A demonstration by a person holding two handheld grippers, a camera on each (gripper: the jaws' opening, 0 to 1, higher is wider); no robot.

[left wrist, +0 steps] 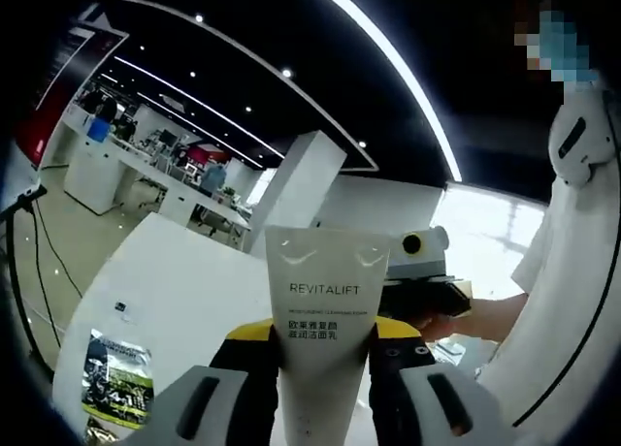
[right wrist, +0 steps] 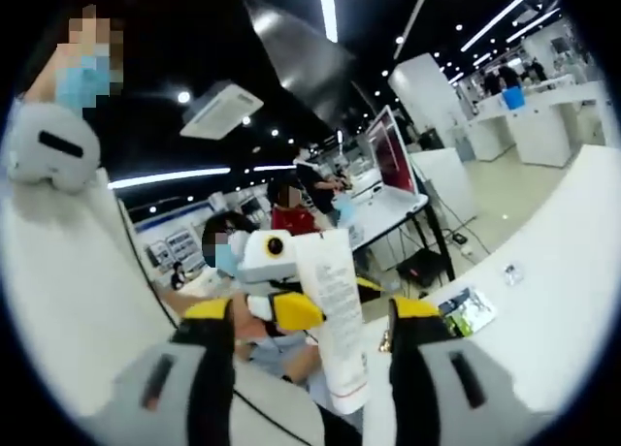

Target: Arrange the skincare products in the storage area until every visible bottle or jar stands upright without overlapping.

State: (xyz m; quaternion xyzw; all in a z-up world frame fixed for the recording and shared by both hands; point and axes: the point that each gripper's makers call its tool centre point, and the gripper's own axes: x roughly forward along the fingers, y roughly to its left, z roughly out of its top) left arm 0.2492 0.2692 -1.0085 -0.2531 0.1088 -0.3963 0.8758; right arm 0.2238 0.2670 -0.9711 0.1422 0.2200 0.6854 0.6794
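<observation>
A white REVITALIFT tube (left wrist: pixel 323 301) stands upright with its crimped end up, and my left gripper (left wrist: pixel 325 337) is shut on its lower part, lifted above the white table (left wrist: pixel 175 291). In the right gripper view the same tube (right wrist: pixel 335 310) shows its printed back, with the left gripper's yellow-tipped jaw (right wrist: pixel 289 310) pressed against it. My right gripper (right wrist: pixel 317 315) is open, its jaws standing wide on either side of the tube without touching it. In the left gripper view the right gripper (left wrist: pixel 427 291) shows just behind the tube, held by a hand.
A green and black printed packet (left wrist: pixel 116 378) lies on the white table, also seen as the packet (right wrist: pixel 468 310) beside a small tag (right wrist: pixel 511 271). A person in white (left wrist: pixel 572 301) stands close behind. White counters and a pillar (left wrist: pixel 296 194) lie beyond.
</observation>
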